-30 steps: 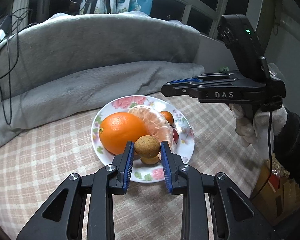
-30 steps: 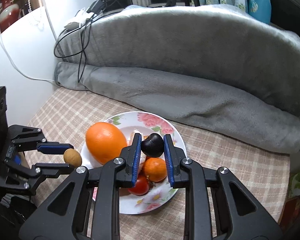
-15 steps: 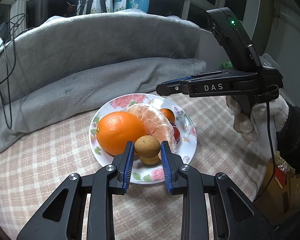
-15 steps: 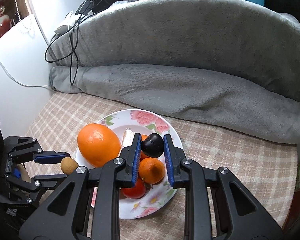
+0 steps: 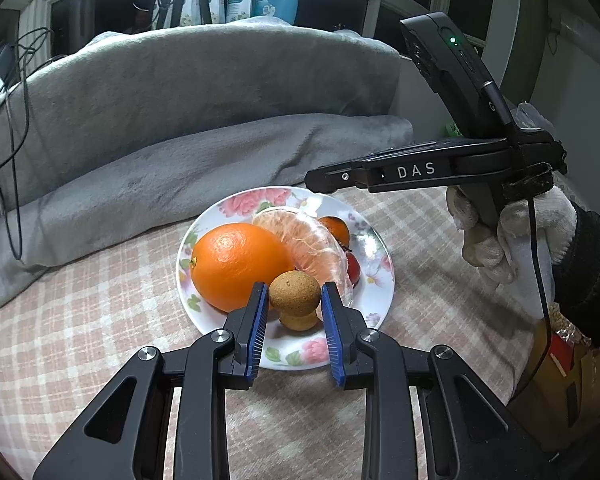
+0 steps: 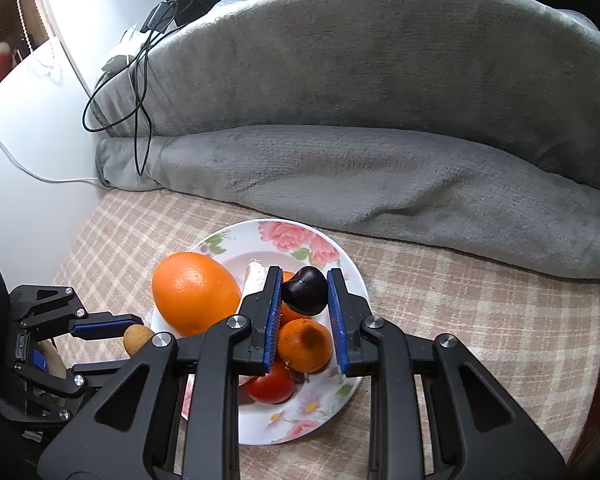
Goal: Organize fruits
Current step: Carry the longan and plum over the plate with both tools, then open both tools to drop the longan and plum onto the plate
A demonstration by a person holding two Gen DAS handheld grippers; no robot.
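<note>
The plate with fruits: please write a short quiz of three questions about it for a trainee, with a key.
1. True or false: the left gripper is shut on a small brown fruit.
2. What does the right gripper hold? A) the tomato B) a dark fruit C) the big orange
3. Which fruit on the plate is peeled?

Key
1. True.
2. B, the dark fruit; the tomato and the big orange lie on the plate.
3. The large citrus behind the big orange.

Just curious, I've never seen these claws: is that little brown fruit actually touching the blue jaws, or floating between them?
Touching. In the left wrist view, the small brown fruit sits pinched between both blue jaws, no gap either side.
</note>
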